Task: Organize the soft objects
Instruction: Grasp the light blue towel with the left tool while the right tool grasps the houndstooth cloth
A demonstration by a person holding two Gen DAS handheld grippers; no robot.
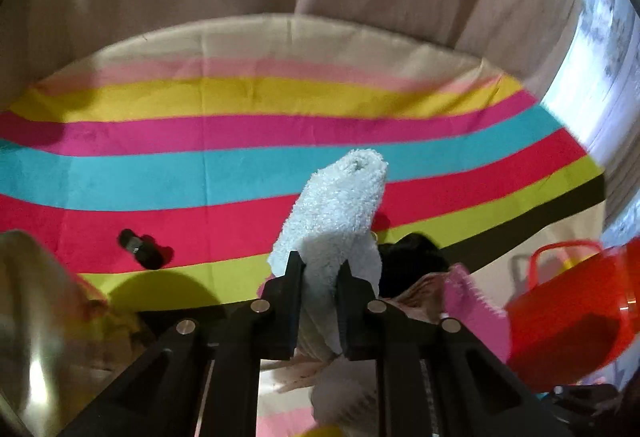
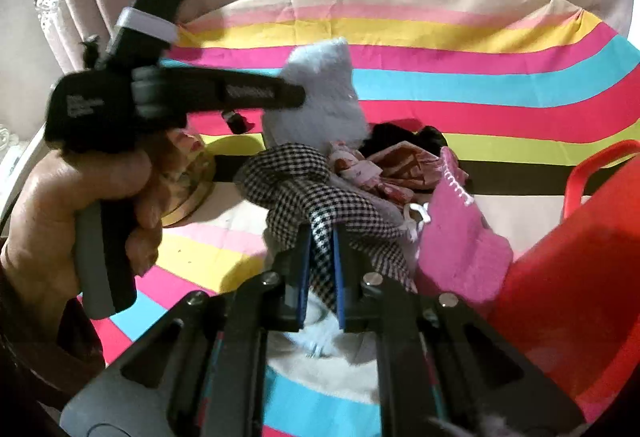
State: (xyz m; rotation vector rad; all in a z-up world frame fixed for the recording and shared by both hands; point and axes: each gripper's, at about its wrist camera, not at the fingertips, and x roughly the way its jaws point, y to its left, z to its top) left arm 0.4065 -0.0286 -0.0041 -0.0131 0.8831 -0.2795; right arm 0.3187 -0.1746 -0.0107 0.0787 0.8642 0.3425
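now both claws are loaded, basket off to my right

my left claw point(image 1: 319, 269) is pinching a pale blue fuzzy sock point(image 1: 340, 213), lifted clear of the striped bedspread point(image 1: 200, 165); its long axis runs straight ahead, away from the fingers. my right claw point(image 2: 322, 237) is pressed onto a black-and-white checked cloth point(image 2: 304, 189), which trails forward into the heap with a pink knitted piece point(image 2: 456, 237). the red basket point(image 2: 568, 253) sits just beside the heap on my right side, nearer the right claw than the left. i judge the sock must cross rightward over the pile to reach it.
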